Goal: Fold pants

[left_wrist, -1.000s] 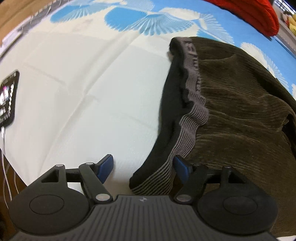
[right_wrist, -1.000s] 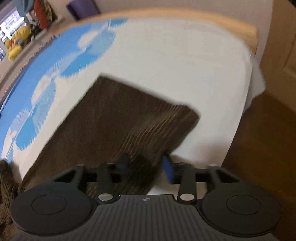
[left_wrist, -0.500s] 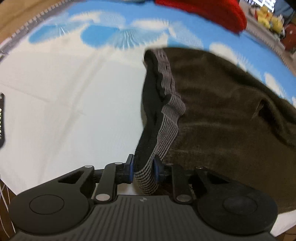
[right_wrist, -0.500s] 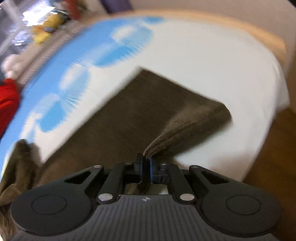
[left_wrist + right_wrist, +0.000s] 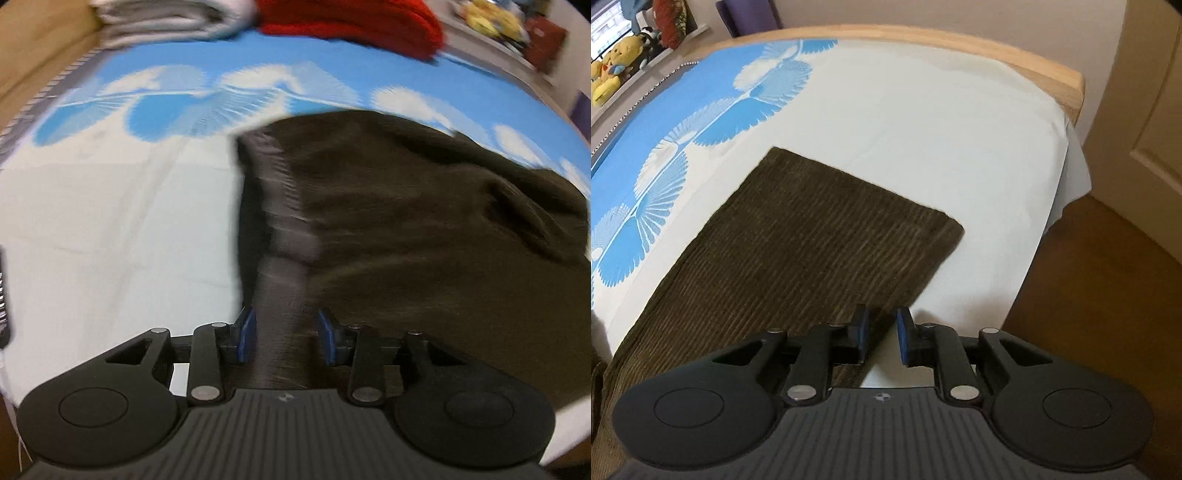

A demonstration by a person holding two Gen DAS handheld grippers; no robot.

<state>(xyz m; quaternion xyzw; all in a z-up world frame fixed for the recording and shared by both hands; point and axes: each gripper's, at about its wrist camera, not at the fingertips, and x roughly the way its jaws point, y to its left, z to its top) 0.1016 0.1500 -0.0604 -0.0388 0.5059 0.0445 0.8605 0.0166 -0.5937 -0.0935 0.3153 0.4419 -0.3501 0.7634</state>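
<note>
Pants [image 5: 798,236] flat on blue-white bedsheet [image 5: 923,122], wooden floor [image 5: 1089,295] beside

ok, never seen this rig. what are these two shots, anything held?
No robot: a person carries a hand-held gripper in each hand, each with a fisheye camera looking forward along its jaws. The left camera shows the left hand-held gripper over the grey waistband of dark brown pants. The right one shows the right hand-held gripper at the edge of a pant leg lying flat. Underneath is a white-and-blue bed sheet. Both sets of jaws have just been opening: fabric sits between them, but neither seems to pinch it.
</note>
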